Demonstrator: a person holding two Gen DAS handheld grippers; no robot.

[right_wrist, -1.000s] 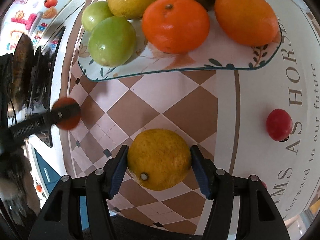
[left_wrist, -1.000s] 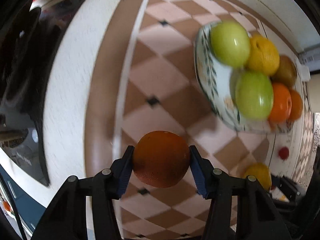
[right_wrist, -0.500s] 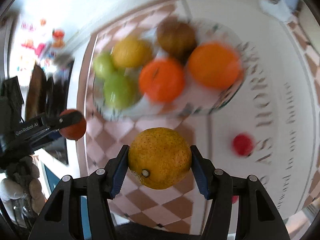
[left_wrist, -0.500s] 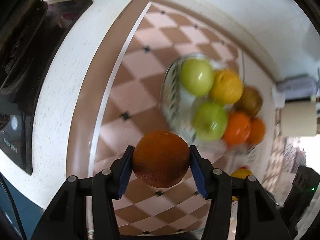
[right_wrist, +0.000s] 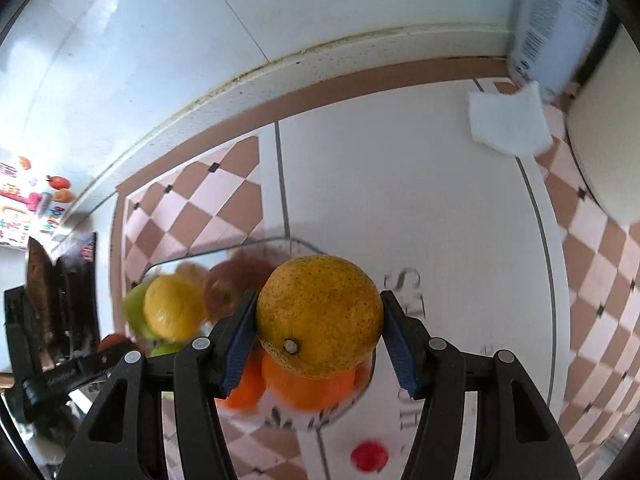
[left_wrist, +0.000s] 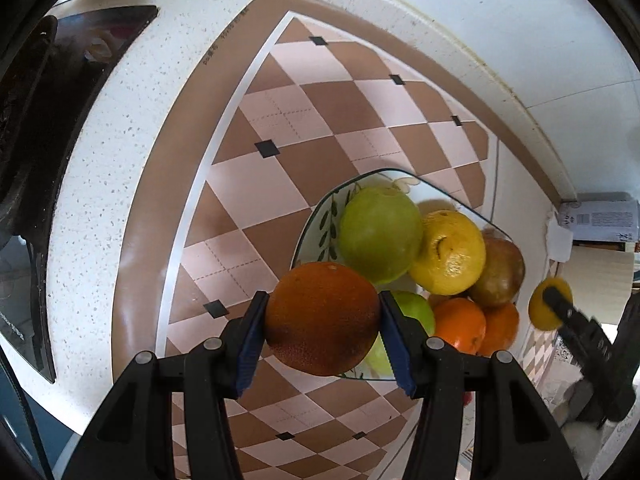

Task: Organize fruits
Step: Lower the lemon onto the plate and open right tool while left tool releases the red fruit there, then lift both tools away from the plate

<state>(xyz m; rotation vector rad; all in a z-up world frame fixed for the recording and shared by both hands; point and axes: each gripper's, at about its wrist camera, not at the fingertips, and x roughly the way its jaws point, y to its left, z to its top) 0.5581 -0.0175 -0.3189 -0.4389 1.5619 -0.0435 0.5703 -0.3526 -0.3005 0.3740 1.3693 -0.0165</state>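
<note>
My left gripper (left_wrist: 322, 318) is shut on a dark orange (left_wrist: 322, 318) and holds it above the near rim of the glass fruit plate (left_wrist: 316, 224). The plate holds two green apples (left_wrist: 380, 236), a lemon (left_wrist: 450, 254), a brown fruit (left_wrist: 502, 268) and two oranges (left_wrist: 460, 324). My right gripper (right_wrist: 318, 318) is shut on a yellow-orange citrus (right_wrist: 318, 318) and holds it over the same plate (right_wrist: 224, 250). The right gripper with its fruit also shows at the right in the left wrist view (left_wrist: 550, 308). The left gripper shows at the lower left in the right wrist view (right_wrist: 84, 366).
A small red fruit (right_wrist: 370, 456) lies on the white mat in front of the plate. A black stove top (left_wrist: 36, 128) is at the left. A white cloth (right_wrist: 508, 122), a carton (right_wrist: 556, 20) and a cream container (right_wrist: 604, 148) stand at the back right by the wall.
Both grippers have risen and moved forward over the plate with their fruits still held. The plate now sits lower and closer in both views.
</note>
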